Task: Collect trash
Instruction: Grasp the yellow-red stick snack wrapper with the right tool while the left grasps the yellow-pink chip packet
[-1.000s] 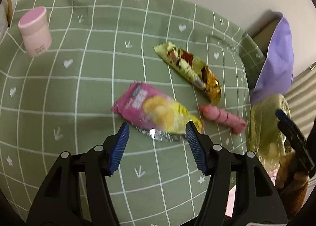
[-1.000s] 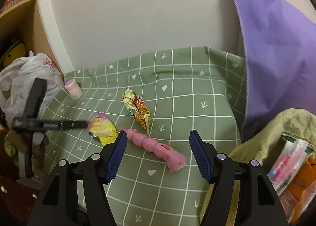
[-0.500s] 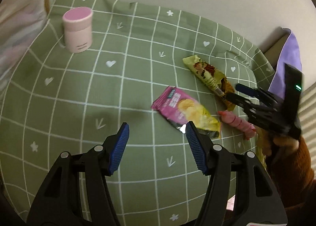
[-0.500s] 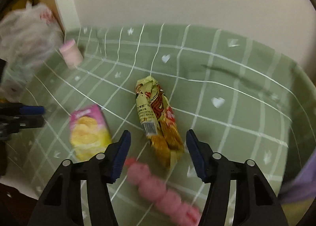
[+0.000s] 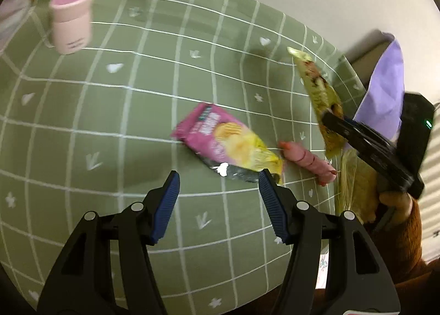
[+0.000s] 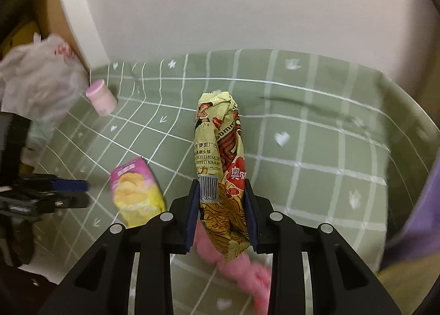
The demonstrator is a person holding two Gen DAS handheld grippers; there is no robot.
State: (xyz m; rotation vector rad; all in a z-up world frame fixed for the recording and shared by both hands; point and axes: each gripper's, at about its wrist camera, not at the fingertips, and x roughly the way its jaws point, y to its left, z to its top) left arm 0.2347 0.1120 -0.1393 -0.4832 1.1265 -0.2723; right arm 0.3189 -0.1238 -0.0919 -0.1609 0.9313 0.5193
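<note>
On the table (image 5: 82, 128), under its green checked cloth, the clearing looks barely begun: all three pieces of litter are still in sight and none has reached a bag. The right gripper (image 6: 221, 205) has just been closing its jaws, and they now pinch the yellow noodle wrapper (image 6: 220, 147) near its lower end, pads pressed against both sides. In the left wrist view that wrapper slants upward from the black jaws, so I judge it is coming off the cloth, though its far tip may still touch. The left gripper (image 5: 218, 199) hangs with jaws moderately wide and nothing between them, just short of the pink and yellow chip packet (image 5: 225, 141), which lies flat on the cloth. Just beside the packet lies the pink sausage-shaped wrapper (image 5: 308, 161), partly under the right gripper.

The noodle wrapper is long, crumpled and puffy, with a barcode and printed text on one face; it looks light and likely to crackle and flex. The chip packet is flattened, its torn silver end towards the left gripper.

A pink lidded jar (image 5: 71, 21) stands upright at the far corner, probably no litter. A white plastic bag (image 6: 38, 86) sits beyond the table edge.
</note>
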